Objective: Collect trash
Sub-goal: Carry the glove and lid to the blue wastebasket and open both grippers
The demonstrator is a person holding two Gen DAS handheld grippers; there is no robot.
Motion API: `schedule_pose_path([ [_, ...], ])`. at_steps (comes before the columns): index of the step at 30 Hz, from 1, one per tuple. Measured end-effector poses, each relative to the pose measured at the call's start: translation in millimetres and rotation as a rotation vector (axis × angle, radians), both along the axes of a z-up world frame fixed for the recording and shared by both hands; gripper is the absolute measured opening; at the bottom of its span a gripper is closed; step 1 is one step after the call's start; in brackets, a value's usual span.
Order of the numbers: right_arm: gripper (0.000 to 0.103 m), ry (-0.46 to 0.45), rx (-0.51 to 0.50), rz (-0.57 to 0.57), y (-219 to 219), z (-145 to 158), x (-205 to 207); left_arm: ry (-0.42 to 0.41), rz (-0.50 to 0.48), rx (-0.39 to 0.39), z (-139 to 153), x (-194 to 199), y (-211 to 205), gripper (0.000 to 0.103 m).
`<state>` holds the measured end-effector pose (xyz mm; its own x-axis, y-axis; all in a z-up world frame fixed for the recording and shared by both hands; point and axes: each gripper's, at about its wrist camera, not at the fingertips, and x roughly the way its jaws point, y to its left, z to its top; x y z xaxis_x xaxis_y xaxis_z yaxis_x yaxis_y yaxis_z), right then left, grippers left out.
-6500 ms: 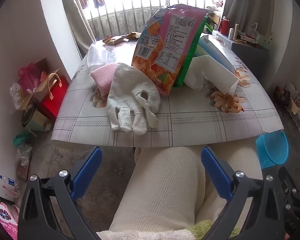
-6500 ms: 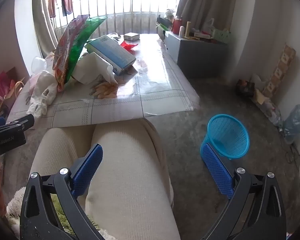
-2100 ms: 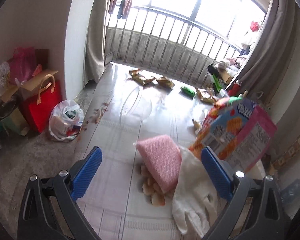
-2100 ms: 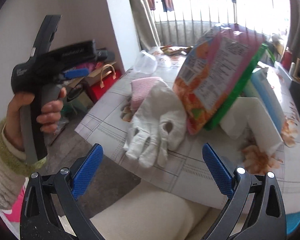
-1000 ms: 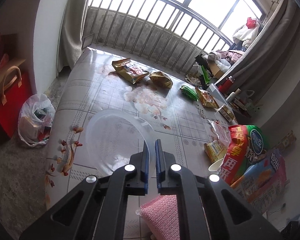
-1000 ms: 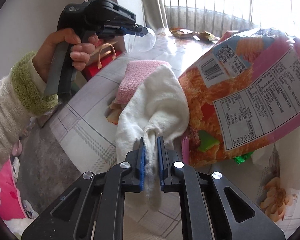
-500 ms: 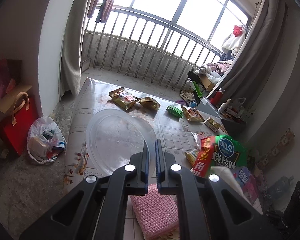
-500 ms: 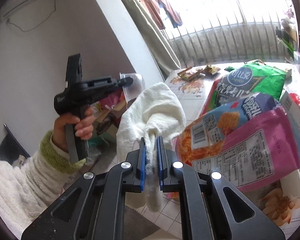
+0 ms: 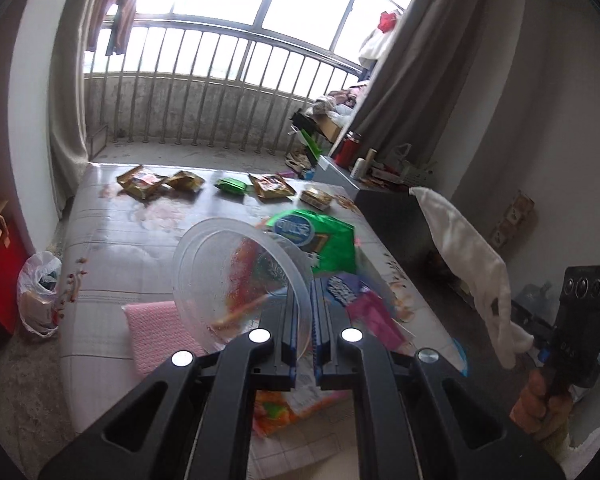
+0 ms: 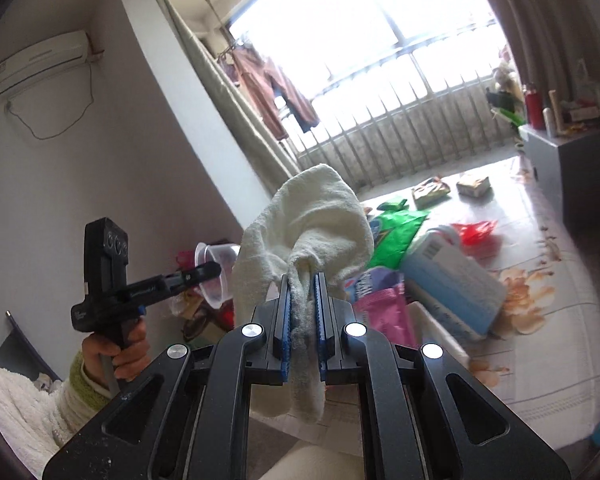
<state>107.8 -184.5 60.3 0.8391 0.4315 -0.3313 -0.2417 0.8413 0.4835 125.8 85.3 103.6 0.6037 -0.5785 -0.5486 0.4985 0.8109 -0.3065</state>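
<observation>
My left gripper [image 9: 303, 300] is shut on the rim of a clear plastic bowl [image 9: 236, 280] and holds it tilted in the air above the table [image 9: 112, 240]. The bowl also shows in the right wrist view [image 10: 216, 276], left of centre. My right gripper [image 10: 302, 284] is shut on a white glove [image 10: 304, 236], lifted off the table. In the left wrist view the glove [image 9: 472, 264] hangs at the right, over the floor beside the table.
On the table lie a pink cloth [image 9: 156, 332], a green snack bag [image 9: 316, 236], a pink and orange snack bag [image 9: 360, 304], a blue-white box [image 10: 452, 284] and several small wrappers [image 9: 140, 180] at the far end. A grey cabinet [image 10: 572, 160] stands at the right.
Both grippers have risen further with their loads. The left one has swung right, so the bowl now hangs over the snack bags. The glove has moved out to the table's right side.
</observation>
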Motion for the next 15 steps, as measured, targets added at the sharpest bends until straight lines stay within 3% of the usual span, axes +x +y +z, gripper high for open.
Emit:
schedule_pose_path([
  [7, 0.009, 0.025, 0.018, -0.346, -97, -9, -76, 0.011, -0.29, 0.052, -5, -37, -149, 0.005],
  [13, 0.009, 0.157, 0.082, -0.706, -183, -57, -136, 0.044, -0.577, 0.153, -3, -58, -318, 0.006],
  [15, 0.009, 0.21, 0.126, -0.8, -205, -82, -148, 0.099, -0.658, 0.191, -15, -56, -375, 0.006],
])
